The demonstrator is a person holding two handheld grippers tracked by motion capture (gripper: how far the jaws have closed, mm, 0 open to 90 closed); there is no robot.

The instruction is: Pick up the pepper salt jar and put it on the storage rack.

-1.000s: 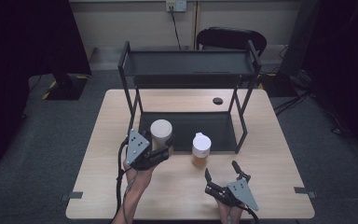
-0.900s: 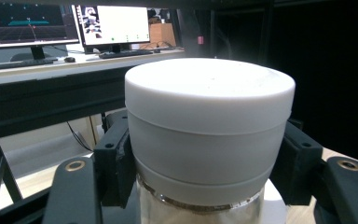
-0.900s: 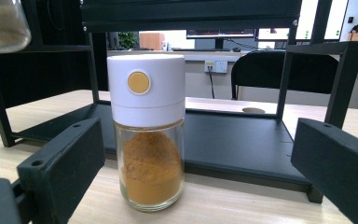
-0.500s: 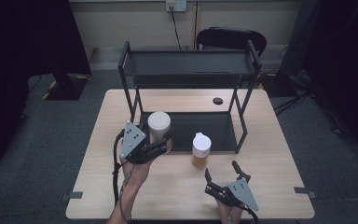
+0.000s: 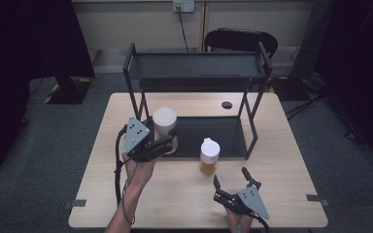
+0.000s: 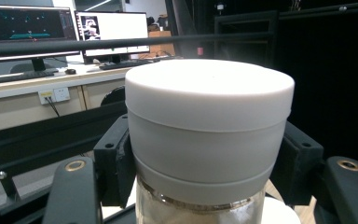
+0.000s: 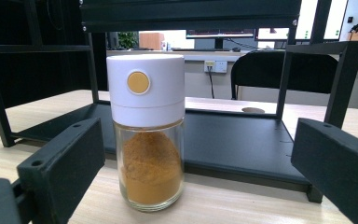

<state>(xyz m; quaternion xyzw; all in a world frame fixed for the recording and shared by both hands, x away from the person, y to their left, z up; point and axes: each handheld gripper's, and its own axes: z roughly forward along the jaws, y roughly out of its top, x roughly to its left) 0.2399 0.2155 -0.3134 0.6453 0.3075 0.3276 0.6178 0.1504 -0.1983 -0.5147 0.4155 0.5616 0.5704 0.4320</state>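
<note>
My left gripper (image 5: pixel 167 138) is shut on a glass jar with a white lid (image 5: pixel 164 121), held in the air at the left front of the black two-tier rack (image 5: pixel 194 73). In the left gripper view the white lid (image 6: pixel 209 116) sits between both jaws, which press its sides. A second glass jar (image 5: pixel 209 155) with a white lid and orange-brown powder stands on the table in front of the rack's lower shelf. My right gripper (image 5: pixel 230 178) rests open near the table's front edge, pointed at that jar (image 7: pixel 148 130), which stands beyond its jaws.
The wooden table (image 5: pixel 126 204) has a round cable hole (image 5: pixel 227 105) at the back. A black chair (image 5: pixel 240 41) stands behind the rack. The rack's lower shelf (image 7: pixel 233 140) is bare. Monitors and a desk show far off in the left gripper view.
My left gripper has lifted the white-lidded jar and carried it up and a little left, toward the rack. The right gripper and the powder jar have not moved.
</note>
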